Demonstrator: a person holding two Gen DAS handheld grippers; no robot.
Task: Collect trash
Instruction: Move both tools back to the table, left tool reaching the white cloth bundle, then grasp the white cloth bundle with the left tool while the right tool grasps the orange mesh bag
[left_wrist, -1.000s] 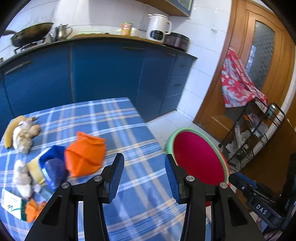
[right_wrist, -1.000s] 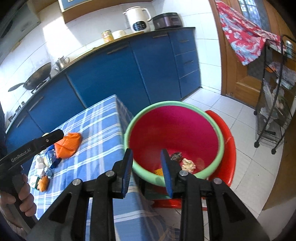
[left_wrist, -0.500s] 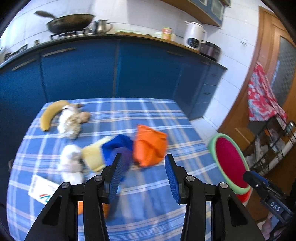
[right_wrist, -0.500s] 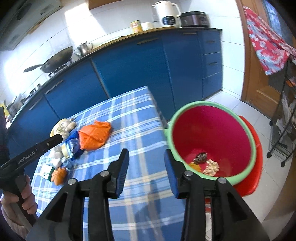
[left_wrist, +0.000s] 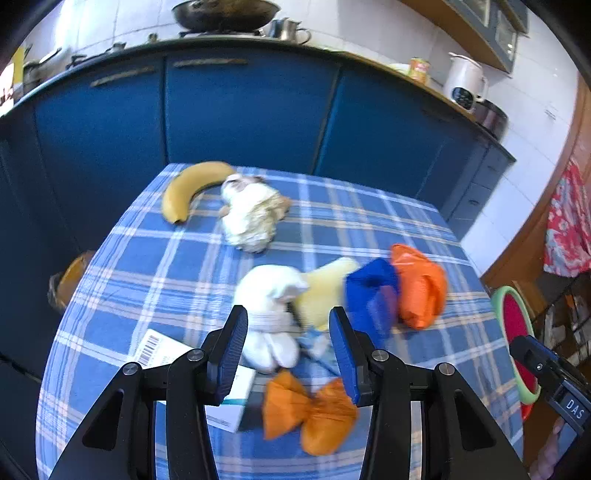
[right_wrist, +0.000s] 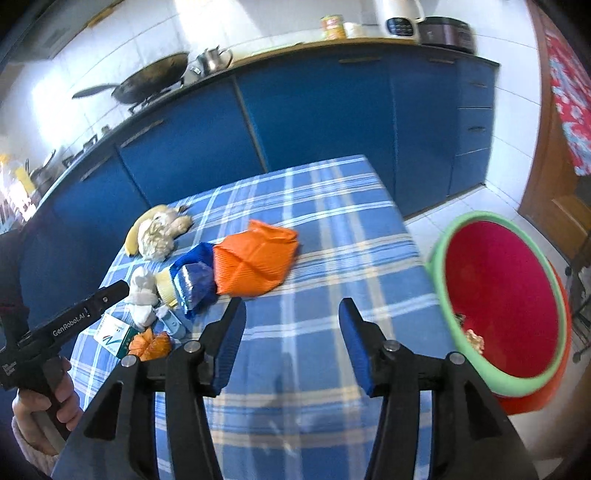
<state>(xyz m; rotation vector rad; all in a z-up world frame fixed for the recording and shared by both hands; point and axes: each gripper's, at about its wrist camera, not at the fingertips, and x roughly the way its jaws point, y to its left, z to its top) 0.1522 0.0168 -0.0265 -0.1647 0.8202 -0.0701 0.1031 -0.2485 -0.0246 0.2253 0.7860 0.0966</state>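
Observation:
Trash lies on the blue checked tablecloth (left_wrist: 177, 273): a crumpled white tissue (left_wrist: 269, 317), a yellow and blue wrapper (left_wrist: 354, 291), a large orange bag (left_wrist: 421, 284) (right_wrist: 255, 258), a small orange scrap (left_wrist: 310, 413) and a white card box (left_wrist: 166, 350). My left gripper (left_wrist: 288, 339) hovers open above the white tissue, nothing between its pads. My right gripper (right_wrist: 291, 339) hangs over bare cloth near the orange bag, its jaws opening and empty. The red basin with a green rim (right_wrist: 502, 299) stands off the table's right side with some scraps inside.
A banana (left_wrist: 188, 184) and a lump of white crumpled paper (left_wrist: 251, 218) lie at the table's far end. Blue kitchen cabinets (right_wrist: 314, 122) run behind, bearing a wok, kettle and cooker. A wire rack and wooden door stand far right. A hand (right_wrist: 44, 402) holds the left gripper.
Both grippers swung left, away from the basin and over the table. The left one now hangs above the trash pile. The right gripper's jaws have spread wider.

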